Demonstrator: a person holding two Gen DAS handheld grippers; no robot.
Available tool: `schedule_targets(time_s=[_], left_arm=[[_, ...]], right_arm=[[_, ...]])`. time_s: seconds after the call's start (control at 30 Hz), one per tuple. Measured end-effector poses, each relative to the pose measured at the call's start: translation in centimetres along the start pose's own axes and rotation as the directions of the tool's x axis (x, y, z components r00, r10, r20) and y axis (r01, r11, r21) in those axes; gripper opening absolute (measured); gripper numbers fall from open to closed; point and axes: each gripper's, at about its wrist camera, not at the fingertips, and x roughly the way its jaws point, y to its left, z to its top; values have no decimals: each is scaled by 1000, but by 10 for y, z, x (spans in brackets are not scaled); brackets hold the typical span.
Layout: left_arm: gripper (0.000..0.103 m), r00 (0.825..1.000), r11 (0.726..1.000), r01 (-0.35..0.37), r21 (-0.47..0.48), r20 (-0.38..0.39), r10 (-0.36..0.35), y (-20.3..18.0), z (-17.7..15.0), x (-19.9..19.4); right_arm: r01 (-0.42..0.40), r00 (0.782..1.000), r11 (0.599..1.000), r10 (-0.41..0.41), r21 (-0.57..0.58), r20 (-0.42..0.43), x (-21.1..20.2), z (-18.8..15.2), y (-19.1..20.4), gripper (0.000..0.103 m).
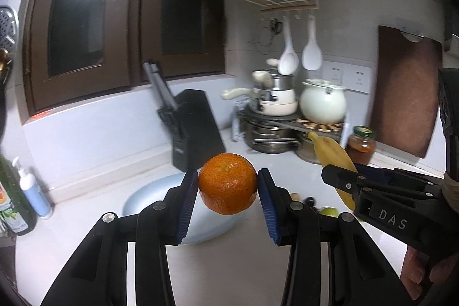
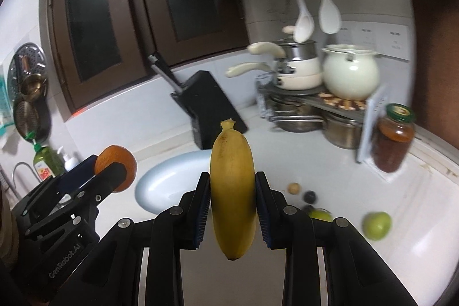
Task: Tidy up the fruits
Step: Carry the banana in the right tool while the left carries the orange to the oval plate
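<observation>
Left gripper (image 1: pixel 228 185) clamped on orange (image 1: pixel 227 183), blue pads (image 1: pixel 188 202) pressing both sides, fruit lifted clear of white counter (image 1: pixel 218 271). Right gripper (image 2: pixel 232 208) clamped on banana (image 2: pixel 233 191), gripped around the middle, stem end up and away from camera, tip hanging below the pads. Both fruits in the air, side by side, banana to the right of orange.

Directly behind and below both: pale blue plate (image 2: pixel 160 185) on counter, nothing visible in it. On counter right of plate: small tan round fruit (image 2: pixel 294 187), dark round fruit (image 2: pixel 310 196) just beside it, green fruit (image 2: pixel 321 215) partly hidden behind right gripper's finger, another green fruit (image 2: pixel 376 225) further right, apart from the rest. Kinds of these small fruits too blurred to tell.

Further back: black knife block (image 1: pixel 195 128) tilted against backsplash; jar with green lid (image 2: pixel 394 138) near right wall; rack of stacked steel pots with cream pans and cream lidded pot (image 2: pixel 351 75) on top. Two white spoons (image 1: pixel 298 53) hanging on wall above. Dark wooden cutting board (image 1: pixel 404 88) leaning at right. Dark-framed window (image 1: pixel 86 19) behind counter. Soap bottles (image 1: pixel 31 191) at far left. Person's fingers (image 1: pixel 413 268) visible under right gripper's handle.
</observation>
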Motion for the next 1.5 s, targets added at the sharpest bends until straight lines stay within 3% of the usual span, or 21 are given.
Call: schedule_targets(time_s=[0.33,0.83,1.27,1.5], left_arm=[[42,996,997,-78,-18,-36,78,48,-6,21],[42,989,991,-133,-26,-76,131,101,-8,67],[42,981,993,-119,12,-151,120,130,-26,136],[42,974,995,-96,7,-205,95,139,-39,173]], right_arm=[[-58,998,998,58,-34,-24,49,13,43,31],[-105,991,993,99,-60,-89,123,26,81,31],[-114,980,991,100,-70,-173,206,27,94,31],[-116,959,990,91,-76,-270,260,22,96,31]])
